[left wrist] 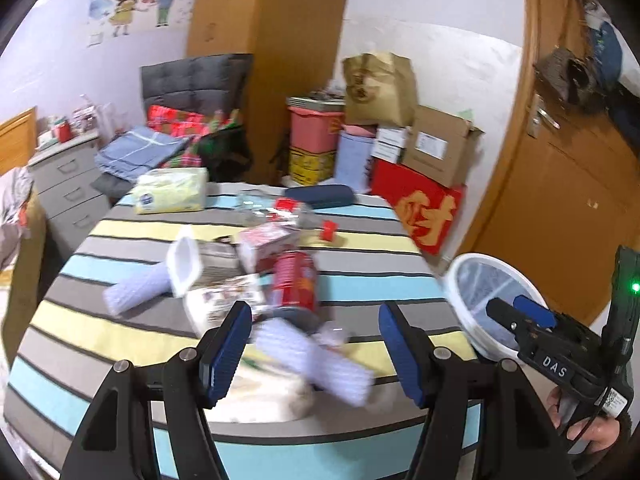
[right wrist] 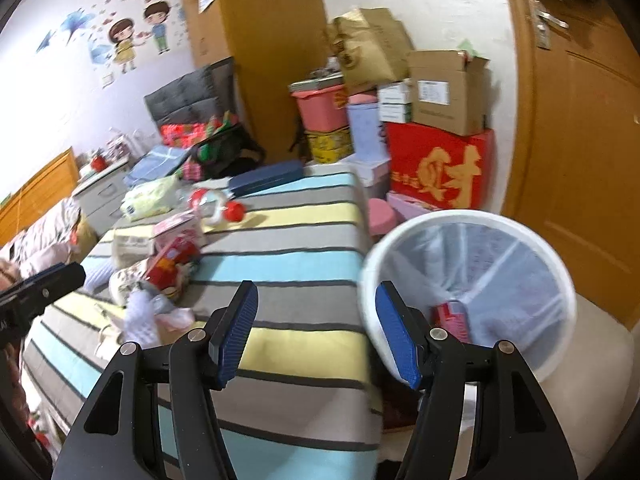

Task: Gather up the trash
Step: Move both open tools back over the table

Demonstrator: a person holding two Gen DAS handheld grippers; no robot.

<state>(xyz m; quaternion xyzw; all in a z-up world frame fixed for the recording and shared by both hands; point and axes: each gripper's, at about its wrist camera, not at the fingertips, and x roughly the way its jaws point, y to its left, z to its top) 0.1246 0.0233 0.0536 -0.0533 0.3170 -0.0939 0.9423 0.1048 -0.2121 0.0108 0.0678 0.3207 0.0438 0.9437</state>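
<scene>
1. Your left gripper (left wrist: 314,344) has its 2 blue-padded fingers (left wrist: 228,354) spread wide, with nothing pinched; it hangs over the near edge of the striped table (left wrist: 360,280).
2. Between those fingers, at 12 o'clock, lies a white foam roll (left wrist: 316,356) (blurred) and, just beyond it, a red can (left wrist: 295,280) on its side.
3. At 11 o'clock from the can sits the rest of the trash heap: a white cup (left wrist: 185,266), a red-and-white carton (left wrist: 266,242) and a second foam roll (left wrist: 136,290); a clear bottle with a red cap (left wrist: 328,230) lies behind at 12 o'clock.
4. A yellow tissue pack (left wrist: 172,192) and a dark blue case (left wrist: 320,197) rest at the table's far edge.
5. Your right gripper (right wrist: 316,334) also has its fingers (right wrist: 236,336) apart, gripping nothing; it sits over the table's right edge.
6. The white trash bin (right wrist: 560,272), lined with a clear bag, stands on the floor at 2 o'clock from that gripper, beside the table; a red item (right wrist: 454,314) lies inside.
</scene>
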